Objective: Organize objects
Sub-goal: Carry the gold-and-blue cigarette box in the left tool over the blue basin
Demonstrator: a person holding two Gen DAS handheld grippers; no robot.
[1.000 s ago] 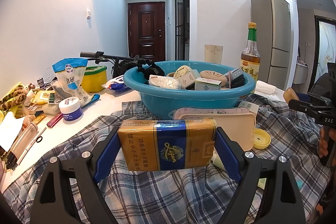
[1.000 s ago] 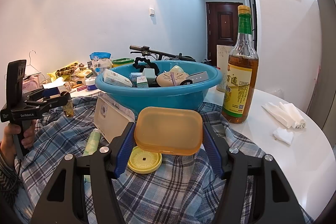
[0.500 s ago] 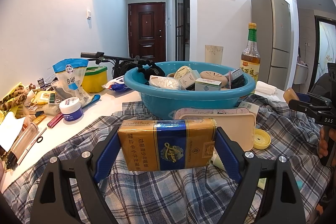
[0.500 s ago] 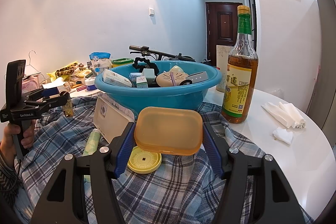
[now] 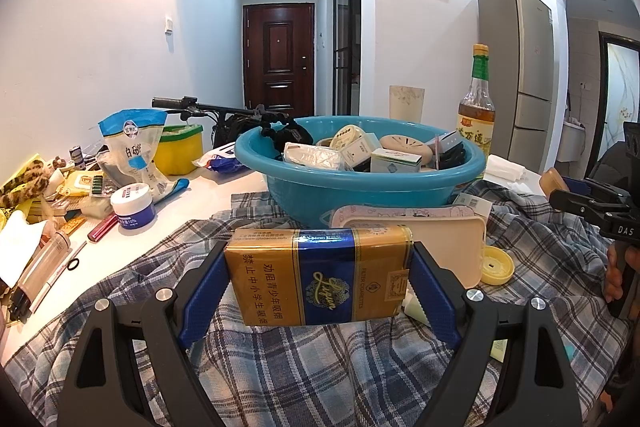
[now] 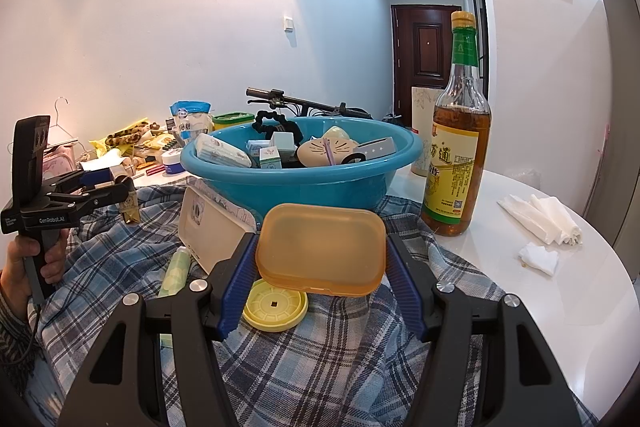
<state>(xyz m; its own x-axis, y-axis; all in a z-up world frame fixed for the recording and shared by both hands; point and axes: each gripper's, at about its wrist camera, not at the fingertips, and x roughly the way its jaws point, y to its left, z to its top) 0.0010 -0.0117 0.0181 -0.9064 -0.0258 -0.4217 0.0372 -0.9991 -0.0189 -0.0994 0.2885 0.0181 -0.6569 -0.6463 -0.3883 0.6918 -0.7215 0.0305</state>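
Before the basin [image 5: 360, 183]: both grippers, loaded for dropping in.
Left gripper [image 5: 320, 283]: jaws clamp cigarette pack [image 5: 320, 275].
Right gripper [image 6: 320, 263]: jaws clamp orange box [image 6: 320, 251].

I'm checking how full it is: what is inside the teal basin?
The teal basin holds small boxes, a wrapped tissue pack, a cat-face case and a black flexible tripod. Whatever lies beneath them is hidden by the basin wall.

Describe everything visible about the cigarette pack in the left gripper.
The cigarette pack is a gold box with a blue central band, a crest logo and Chinese lettering, wrapped in glossy film. It lies sideways, long face to the camera, clamped at both ends by the left gripper, above the plaid cloth.
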